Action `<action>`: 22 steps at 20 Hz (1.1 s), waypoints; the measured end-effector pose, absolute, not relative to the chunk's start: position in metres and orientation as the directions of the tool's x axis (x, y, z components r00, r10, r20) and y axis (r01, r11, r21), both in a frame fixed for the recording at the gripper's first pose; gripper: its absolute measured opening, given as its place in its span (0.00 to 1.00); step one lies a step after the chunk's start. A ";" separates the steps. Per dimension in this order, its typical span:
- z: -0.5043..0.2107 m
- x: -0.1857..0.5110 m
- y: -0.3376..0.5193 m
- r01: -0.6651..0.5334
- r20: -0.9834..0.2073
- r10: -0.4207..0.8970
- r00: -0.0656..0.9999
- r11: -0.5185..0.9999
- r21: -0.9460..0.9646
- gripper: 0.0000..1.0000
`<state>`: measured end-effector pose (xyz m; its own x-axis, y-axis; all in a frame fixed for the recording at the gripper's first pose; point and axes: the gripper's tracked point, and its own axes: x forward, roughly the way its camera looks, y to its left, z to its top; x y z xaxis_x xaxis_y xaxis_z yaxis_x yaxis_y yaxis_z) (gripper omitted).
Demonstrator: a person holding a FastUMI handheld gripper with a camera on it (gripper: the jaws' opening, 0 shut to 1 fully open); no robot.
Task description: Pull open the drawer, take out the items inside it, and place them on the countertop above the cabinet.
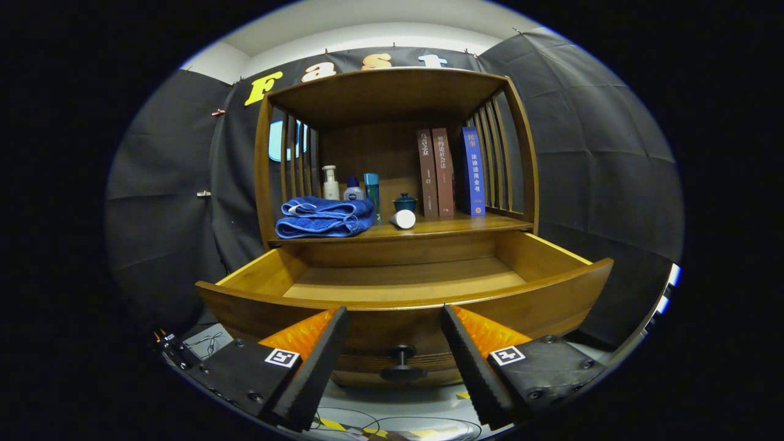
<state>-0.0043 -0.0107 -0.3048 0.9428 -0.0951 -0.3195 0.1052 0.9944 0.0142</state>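
Drawer (404,288) pulled open just beyond the spread, empty fingers (397,349), knob (402,362) between them, folded towel (324,217) on shelf (453,228) beyond

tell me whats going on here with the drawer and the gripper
A person holds a gripper, its fingers open with the drawer knob between them, not pinched. The drawer is pulled open, and the part of its floor that shows is bare. On the countertop above sit a folded blue towel, some bottles, a small white tube lying on its side, a lidded green jar and three books.
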 end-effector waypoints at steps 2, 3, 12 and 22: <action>-0.305 -0.003 -0.012 0.113 -0.312 -0.116 0.943 0.993 -0.026 0.97; -0.307 -0.004 -0.012 0.117 -0.310 -0.127 0.942 0.992 -0.050 0.97; -0.309 0.036 -0.018 0.115 -0.317 -0.112 0.942 0.993 -0.011 0.99; -0.317 0.113 -0.027 0.112 -0.306 -0.112 0.945 0.994 -0.019 0.99</action>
